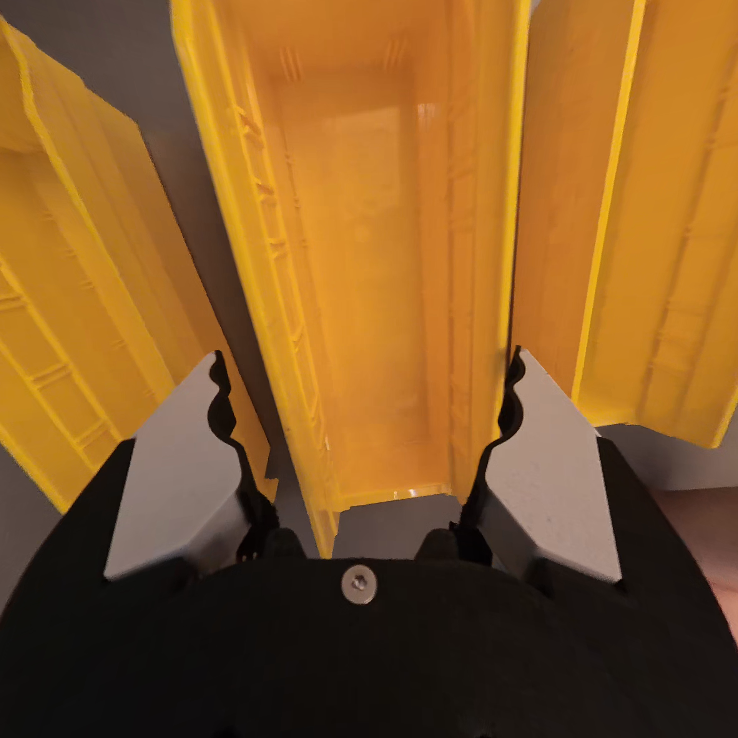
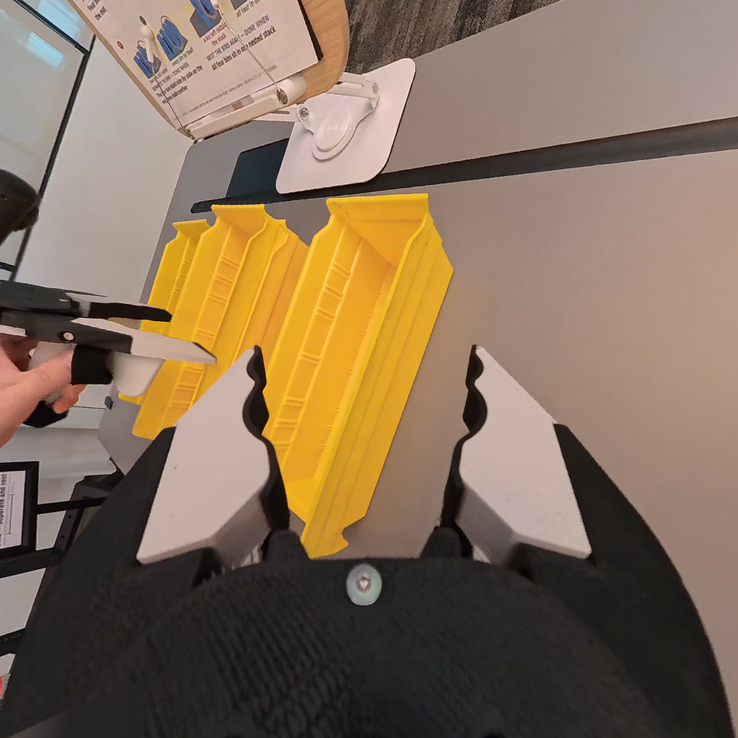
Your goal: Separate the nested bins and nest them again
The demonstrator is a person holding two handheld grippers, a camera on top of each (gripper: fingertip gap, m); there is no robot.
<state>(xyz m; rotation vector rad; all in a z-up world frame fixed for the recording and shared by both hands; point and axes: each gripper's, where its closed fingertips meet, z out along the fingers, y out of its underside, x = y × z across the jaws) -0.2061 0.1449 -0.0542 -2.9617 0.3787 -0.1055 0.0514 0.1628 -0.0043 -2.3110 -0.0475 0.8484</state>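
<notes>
In the left wrist view three yellow bins lie side by side on the grey table: a left bin point(image 1: 80, 279), a middle bin point(image 1: 371, 279) and a right bin point(image 1: 639, 239). My left gripper point(image 1: 366, 351) is open and straddles the near end of the middle bin. Grey table shows between its left fingertip point(image 1: 215, 359) and the bin wall. In the right wrist view the bins lie separately, not nested, and the left gripper point(image 2: 187, 335) hovers at their left. My right gripper point(image 2: 365, 349) is open and empty above the rightmost bin point(image 2: 359, 359) and the bare table point(image 2: 559, 279).
A white stand point(image 2: 343, 131) holding an instruction sheet point(image 2: 207, 52) sits at the table's far edge behind the bins. A dark seam point(image 2: 519, 163) crosses the table. A person's hand point(image 2: 24, 383) holds the left gripper.
</notes>
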